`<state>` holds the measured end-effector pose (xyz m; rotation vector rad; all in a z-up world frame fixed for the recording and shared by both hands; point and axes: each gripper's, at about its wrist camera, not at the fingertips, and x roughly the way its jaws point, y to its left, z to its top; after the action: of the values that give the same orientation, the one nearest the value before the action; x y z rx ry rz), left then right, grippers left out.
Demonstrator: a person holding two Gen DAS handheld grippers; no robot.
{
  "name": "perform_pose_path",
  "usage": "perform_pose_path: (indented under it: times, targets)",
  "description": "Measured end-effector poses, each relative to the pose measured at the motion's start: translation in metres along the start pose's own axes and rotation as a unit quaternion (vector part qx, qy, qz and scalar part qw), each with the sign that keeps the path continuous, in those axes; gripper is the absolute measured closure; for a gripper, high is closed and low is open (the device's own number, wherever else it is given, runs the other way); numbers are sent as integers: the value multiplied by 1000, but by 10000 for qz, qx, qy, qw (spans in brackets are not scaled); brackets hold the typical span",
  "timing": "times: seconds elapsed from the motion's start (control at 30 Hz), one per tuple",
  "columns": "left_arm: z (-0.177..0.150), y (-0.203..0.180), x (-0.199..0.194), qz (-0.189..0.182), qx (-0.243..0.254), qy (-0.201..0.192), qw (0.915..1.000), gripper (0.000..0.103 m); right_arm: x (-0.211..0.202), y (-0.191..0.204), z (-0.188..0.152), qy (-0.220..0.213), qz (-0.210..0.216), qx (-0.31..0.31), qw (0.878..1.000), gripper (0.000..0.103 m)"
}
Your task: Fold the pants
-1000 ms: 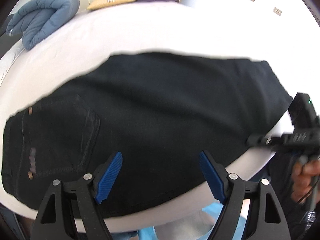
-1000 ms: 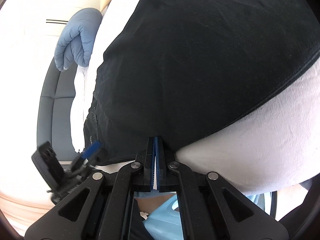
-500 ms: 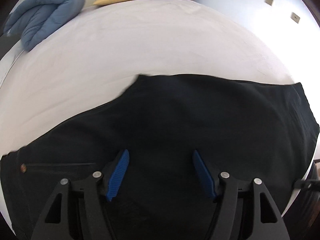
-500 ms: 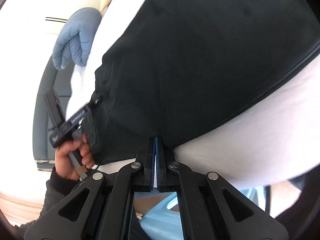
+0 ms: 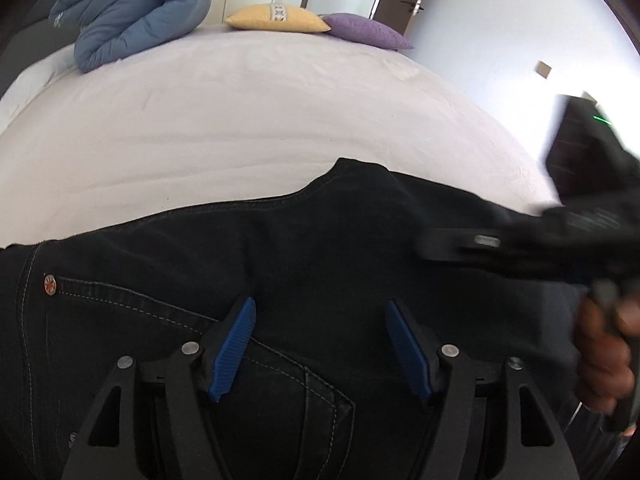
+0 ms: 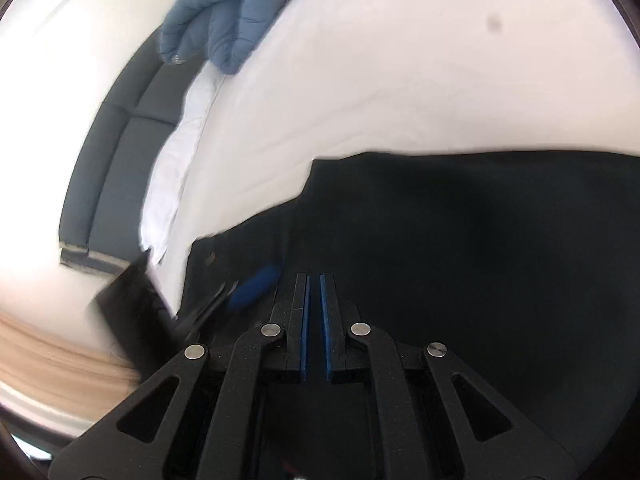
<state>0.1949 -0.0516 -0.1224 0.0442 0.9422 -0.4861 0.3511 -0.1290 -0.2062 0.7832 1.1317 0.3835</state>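
Note:
Black jeans (image 5: 320, 264) lie across the near part of a white bed (image 5: 248, 112), their pocket stitching and a rivet at the left. My left gripper (image 5: 320, 340) is open and hovers just over the pocket area, nothing between its blue pads. My right gripper (image 6: 314, 312) has its jaws nearly together with a thin gap, low over the black cloth (image 6: 460, 248); I see no cloth between the pads. The right gripper also shows blurred at the right of the left wrist view (image 5: 560, 240). The left gripper's blue pad shows in the right wrist view (image 6: 252, 286).
A rolled blue duvet (image 5: 132, 8) lies at the bed's far left. A yellow cushion (image 5: 280, 18) and a purple cushion (image 5: 368, 32) lie at the far edge. A dark headboard (image 6: 112, 168) stands left of the bed. A wall (image 5: 500, 40) is at the right.
Both grippers have moved in over the jeans from the bed's near edge. The right gripper swung up and over the cloth, and its jaws parted by a thin gap.

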Motion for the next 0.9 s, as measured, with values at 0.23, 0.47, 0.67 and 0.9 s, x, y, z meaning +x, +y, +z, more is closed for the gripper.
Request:
perform_pose_path:
  times: [0.23, 0.47, 0.67, 0.9]
  targets:
    - [-6, 9, -1, -114, -39, -131, 9998, 33, -52, -87, 24, -1188, 458, 1187, 9847, 103]
    - [-8, 0, 1, 64, 246, -66, 9997, 24, -169, -144, -15, -2481, -129, 1759, 9525, 95]
    - [-9, -11, 2, 146, 461, 26, 9988, 16, -145, -125, -67, -1345, 203, 760, 9878, 97]
    - [-12, -17, 1, 305, 537, 52, 9981, 15, -236, -216, -101, -2701, 133, 1871, 9444, 103]
